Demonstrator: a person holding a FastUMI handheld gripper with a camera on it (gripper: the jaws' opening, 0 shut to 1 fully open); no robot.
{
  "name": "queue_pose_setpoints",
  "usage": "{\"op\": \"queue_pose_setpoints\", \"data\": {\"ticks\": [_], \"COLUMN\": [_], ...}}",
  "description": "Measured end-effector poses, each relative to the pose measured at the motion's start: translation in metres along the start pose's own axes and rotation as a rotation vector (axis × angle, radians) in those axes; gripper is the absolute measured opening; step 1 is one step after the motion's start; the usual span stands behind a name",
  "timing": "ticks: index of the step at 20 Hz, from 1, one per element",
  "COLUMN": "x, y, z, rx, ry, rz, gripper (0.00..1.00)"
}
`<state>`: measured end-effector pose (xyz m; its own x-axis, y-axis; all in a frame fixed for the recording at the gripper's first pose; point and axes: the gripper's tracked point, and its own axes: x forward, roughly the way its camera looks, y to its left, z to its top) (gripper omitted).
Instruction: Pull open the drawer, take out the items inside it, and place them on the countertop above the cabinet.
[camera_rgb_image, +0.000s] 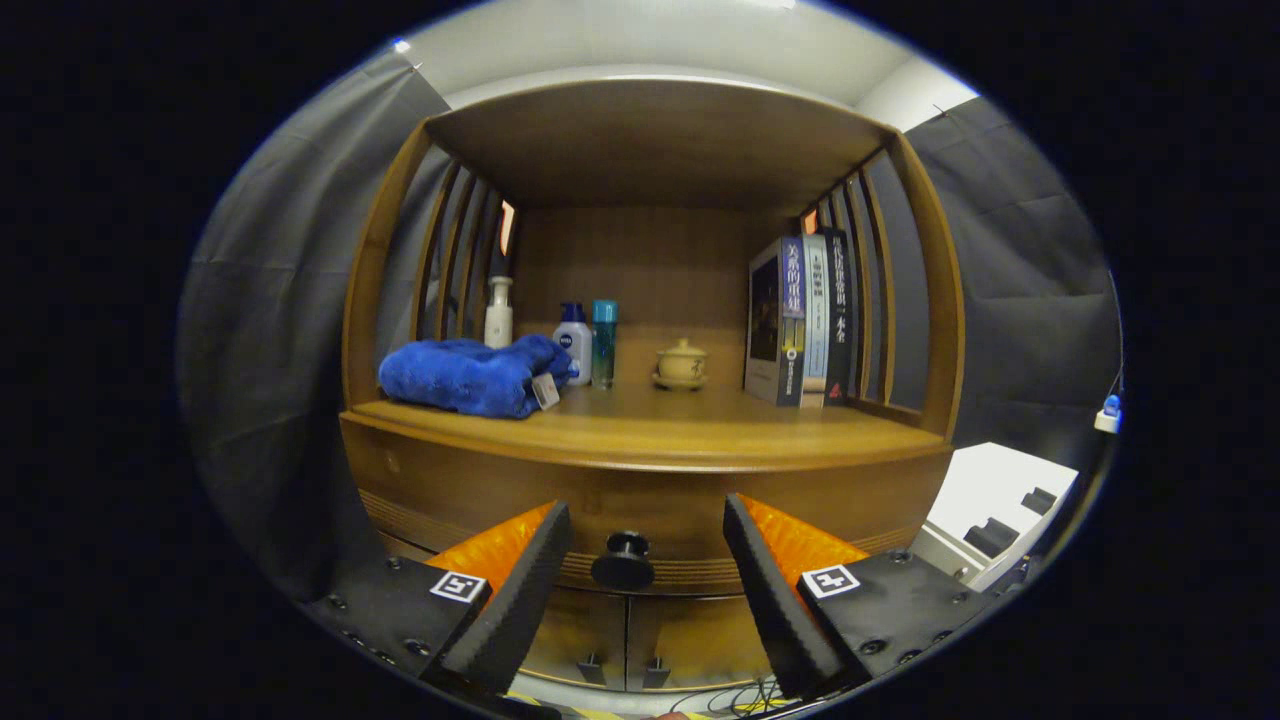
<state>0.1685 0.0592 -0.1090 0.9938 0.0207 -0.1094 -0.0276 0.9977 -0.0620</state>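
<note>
A wooden cabinet faces me, its drawer front (480, 490) closed under the countertop (700, 425). The drawer's dark round knob (622, 562) sits between my two fingers, a little ahead of the tips and touched by neither. My gripper (648, 520) is open with nothing held. The drawer's contents are hidden.
On the countertop lie a folded blue towel (470, 375), a white pump bottle (498, 312), a white bottle with a blue cap (574, 340), a teal bottle (604, 342), a small lidded cup (681, 362) and upright books (800, 320). Two lower doors (625, 640) sit beneath the drawer. A white unit (990, 500) stands to the right.
</note>
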Motion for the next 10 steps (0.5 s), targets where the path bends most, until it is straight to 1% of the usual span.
{"op": "queue_pose_setpoints", "data": {"ticks": [4, 6, 8, 10], "x": [0.028, 0.035, 0.04, 0.042], "y": [0.005, 0.012, 0.015, 0.016], "z": [-0.03, -0.042, -0.048, -0.056], "rx": [0.004, 0.003, -0.01, -0.007], "ry": [0.047, 0.062, 0.063, 0.083], "rz": [0.002, 0.013, 0.013, 0.002], "gripper": [0.98, 0.98, 0.95, 0.85]}}
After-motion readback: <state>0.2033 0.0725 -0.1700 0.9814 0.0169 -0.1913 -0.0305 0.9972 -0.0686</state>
